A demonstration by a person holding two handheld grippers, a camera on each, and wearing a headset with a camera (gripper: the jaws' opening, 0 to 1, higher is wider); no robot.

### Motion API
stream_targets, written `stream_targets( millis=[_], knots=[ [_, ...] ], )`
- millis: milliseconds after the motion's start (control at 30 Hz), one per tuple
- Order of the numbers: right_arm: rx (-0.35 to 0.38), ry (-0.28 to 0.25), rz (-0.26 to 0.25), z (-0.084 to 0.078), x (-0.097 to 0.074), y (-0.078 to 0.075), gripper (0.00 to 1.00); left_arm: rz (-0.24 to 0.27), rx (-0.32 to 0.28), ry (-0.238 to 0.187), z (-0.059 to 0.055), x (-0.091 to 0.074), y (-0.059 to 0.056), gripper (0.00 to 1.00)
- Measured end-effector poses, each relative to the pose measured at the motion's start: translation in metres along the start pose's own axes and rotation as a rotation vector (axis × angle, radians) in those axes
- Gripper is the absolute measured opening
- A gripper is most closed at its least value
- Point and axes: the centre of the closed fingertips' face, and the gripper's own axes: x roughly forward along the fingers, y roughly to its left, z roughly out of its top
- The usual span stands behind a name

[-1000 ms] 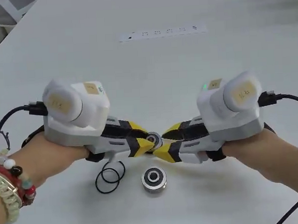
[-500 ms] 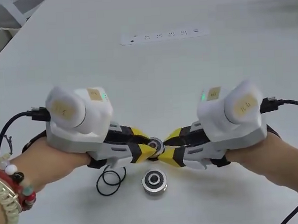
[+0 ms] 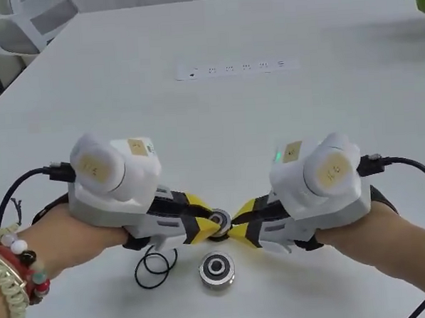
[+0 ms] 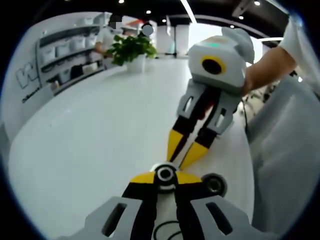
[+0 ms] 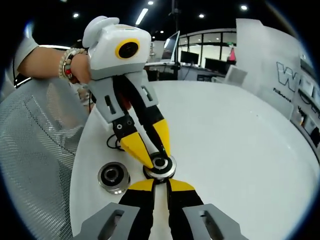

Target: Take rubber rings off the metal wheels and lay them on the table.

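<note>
A small metal wheel (image 3: 220,218) hangs just above the white table (image 3: 267,120), between the two grippers. My left gripper (image 3: 213,222) is shut on it; in the left gripper view the wheel (image 4: 165,173) sits between its yellow tips. My right gripper (image 3: 236,227) meets it from the opposite side. Its jaws stand almost together at the wheel's black-ringed rim (image 5: 161,174). A second wheel (image 3: 217,268) lies flat on the table below them, also seen as wheel (image 5: 114,176). Two loose black rubber rings (image 3: 154,265) lie to its left.
A white power strip (image 3: 236,67) lies far back on the table. A potted plant (image 4: 132,47) stands at the far edge. Black cables (image 3: 405,164) trail from both grippers. Shelves and desks surround the table.
Both grippers stay joined at the held wheel. The right gripper has shifted slightly left and lower. The wheel and rings on the table have not moved.
</note>
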Motion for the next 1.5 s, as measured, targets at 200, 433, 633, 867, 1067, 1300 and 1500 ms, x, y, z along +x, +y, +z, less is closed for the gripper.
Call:
stream_targets(
  millis=[200,433,633,867,1067,1300,1500],
  knots=[
    [0.155,0.045,-0.003,-0.002,0.001,0.000,0.06,-0.002,0.008,-0.013,-0.001,-0.001,0.000,0.13],
    [0.133,0.127,-0.028,-0.004,0.005,0.002,0.00,-0.032,0.049,-0.026,-0.002,-0.002,0.000,0.13],
    [0.120,0.171,-0.051,-0.004,0.002,0.001,0.00,-0.039,0.030,-0.054,-0.002,-0.003,0.000,0.13],
    [0.291,0.289,-0.054,-0.008,0.002,-0.002,0.00,-0.046,0.039,-0.055,-0.001,-0.003,0.000,0.13],
    [0.514,0.307,-0.173,-0.011,0.001,-0.005,0.00,-0.064,0.044,-0.055,-0.001,-0.003,0.000,0.13],
    [0.599,0.191,-0.150,-0.010,0.000,-0.006,0.00,-0.075,0.056,-0.059,0.000,-0.003,-0.002,0.13],
    [0.670,0.099,-0.092,-0.008,-0.003,-0.008,0.00,-0.075,0.060,-0.067,0.000,-0.003,0.000,0.13]
  ],
)
